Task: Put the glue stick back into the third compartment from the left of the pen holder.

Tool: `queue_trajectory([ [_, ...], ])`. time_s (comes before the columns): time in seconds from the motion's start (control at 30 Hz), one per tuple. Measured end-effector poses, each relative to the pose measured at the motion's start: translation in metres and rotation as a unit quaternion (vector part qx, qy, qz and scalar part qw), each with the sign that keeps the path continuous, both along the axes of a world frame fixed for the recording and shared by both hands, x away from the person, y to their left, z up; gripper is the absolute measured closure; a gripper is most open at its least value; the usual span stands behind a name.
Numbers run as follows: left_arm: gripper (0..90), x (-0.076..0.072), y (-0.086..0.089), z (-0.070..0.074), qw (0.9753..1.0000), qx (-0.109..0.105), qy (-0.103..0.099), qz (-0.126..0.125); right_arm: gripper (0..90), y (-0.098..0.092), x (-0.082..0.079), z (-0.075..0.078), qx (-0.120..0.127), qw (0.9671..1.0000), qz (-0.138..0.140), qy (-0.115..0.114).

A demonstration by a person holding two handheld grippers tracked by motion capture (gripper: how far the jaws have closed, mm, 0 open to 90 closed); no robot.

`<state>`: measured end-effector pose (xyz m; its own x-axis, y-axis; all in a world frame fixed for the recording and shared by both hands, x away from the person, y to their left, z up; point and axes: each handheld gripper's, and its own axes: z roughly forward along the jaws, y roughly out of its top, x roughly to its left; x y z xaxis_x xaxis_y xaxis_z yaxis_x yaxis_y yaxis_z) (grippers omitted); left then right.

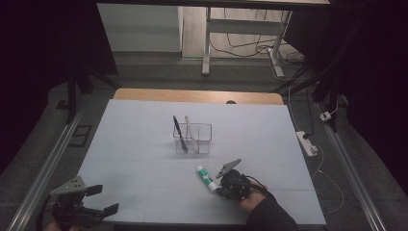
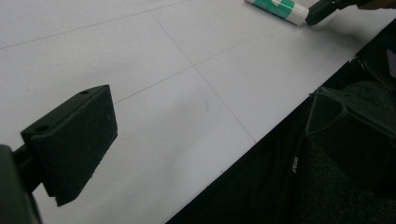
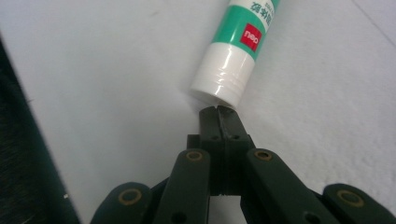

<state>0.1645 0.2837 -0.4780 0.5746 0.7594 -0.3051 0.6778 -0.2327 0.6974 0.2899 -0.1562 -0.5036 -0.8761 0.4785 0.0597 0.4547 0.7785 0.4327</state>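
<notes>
Glue stick (image 1: 205, 178), white with a green band, lies flat on the pale table (image 1: 144, 144), just left of the right gripper (image 1: 219, 188) in the high view. In the right gripper view the 2 black jaws are pressed fully together with nothing between them, and their tips sit right at the white end of the glue stick (image 3: 233, 51), touching it or very nearly so; which of the 2 I cannot tell. A small red label is printed on the green band there. The left gripper (image 1: 103, 199) hangs over the near left corner of the table, well apart from the glue stick, with its jaws spread wide and nothing in them. The left gripper view shows the glue stick (image 2: 278, 8) at the top edge with the tip of the right gripper (image 2: 312, 17) against its end. Farther back, near the middle of the table, stands a clear holder (image 1: 204, 139) with 1 black pen (image 1: 179, 132) and 1 pale pen (image 1: 190, 130) leaning in it.
</notes>
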Motion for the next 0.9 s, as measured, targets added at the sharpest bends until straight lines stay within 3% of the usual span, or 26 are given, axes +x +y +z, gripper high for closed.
queue_trajectory([
  [0.1,2.0,0.000,0.000,0.000,1.0000,0.001,0.000,0.000,90.0,-0.001,0.006,-0.001,0.003,0.9999,-0.010,0.004],
  [0.7,2.0,0.000,0.000,0.000,1.0000,0.001,0.001,0.000,90.0,-0.004,0.044,-0.001,0.007,0.9981,-0.057,-0.021],
  [0.8,2.0,0.000,0.000,0.000,1.0000,0.000,0.001,0.001,90.0,-0.006,0.041,0.007,0.019,0.9978,-0.058,-0.026],
  [0.9,2.0,0.000,0.000,0.000,1.0000,0.002,0.001,0.000,90.0,-0.004,0.032,0.019,0.050,0.9970,-0.050,-0.031],
])
